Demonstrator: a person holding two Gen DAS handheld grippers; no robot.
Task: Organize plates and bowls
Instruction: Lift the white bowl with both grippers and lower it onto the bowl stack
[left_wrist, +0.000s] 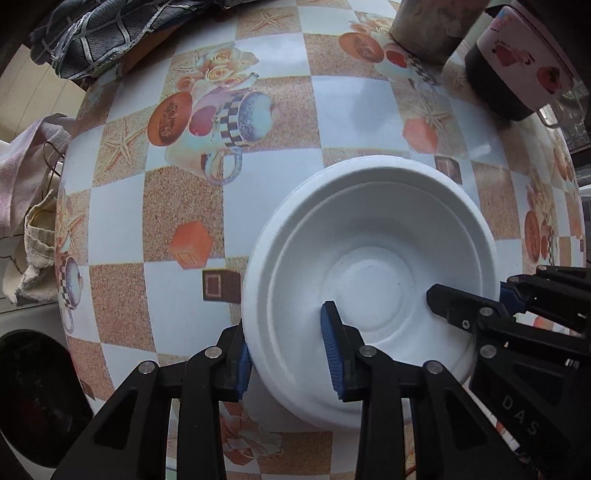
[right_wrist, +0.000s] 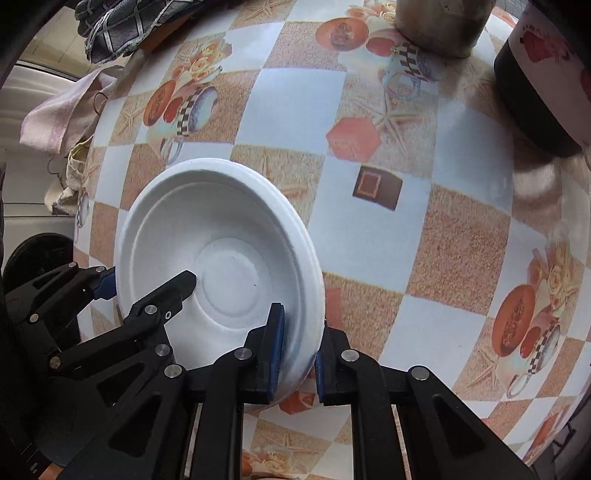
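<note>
Left gripper (left_wrist: 288, 354) and right gripper (right_wrist: 299, 347) each pinch the white bowl's (left_wrist: 369, 236) rim; only the left view shows a glass jar (left_wrist: 569, 114).

Both point down: left gripper (left_wrist: 290, 352) and right gripper (right_wrist: 300, 360) each have their jaws clamped on the bowl (left_wrist: 369, 280) rim

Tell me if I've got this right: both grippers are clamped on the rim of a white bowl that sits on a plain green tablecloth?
Not quite. The tablecloth is a checked print with cups, fruit and starfish, as both wrist views show. The rest holds: left gripper and right gripper each pinch the white bowl's rim.
</note>
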